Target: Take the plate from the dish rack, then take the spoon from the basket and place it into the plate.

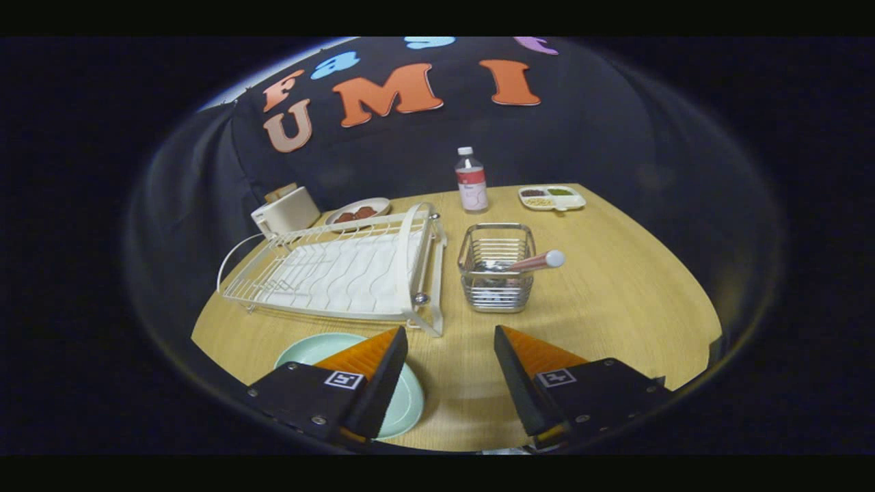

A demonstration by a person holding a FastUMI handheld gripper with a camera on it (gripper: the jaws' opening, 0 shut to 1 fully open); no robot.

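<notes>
A pale green plate (311, 350) lies flat on the wooden table (615, 301), partly under my left finger. The white wire dish rack (342, 270) stands just beyond it with nothing in it. To the rack's right is a metal wire basket (495, 268). A spoon (536, 261) leans in the basket, its handle with a white knob sticking out to the right. My gripper (451, 335) is open with nothing between its fingers. The basket is a short way ahead of it.
A clear bottle (472, 179) with a red label stands behind the basket. A divided snack tray (551, 197) sits at the back right. A small plate of food (357, 212) and a white toaster (286, 211) are behind the rack.
</notes>
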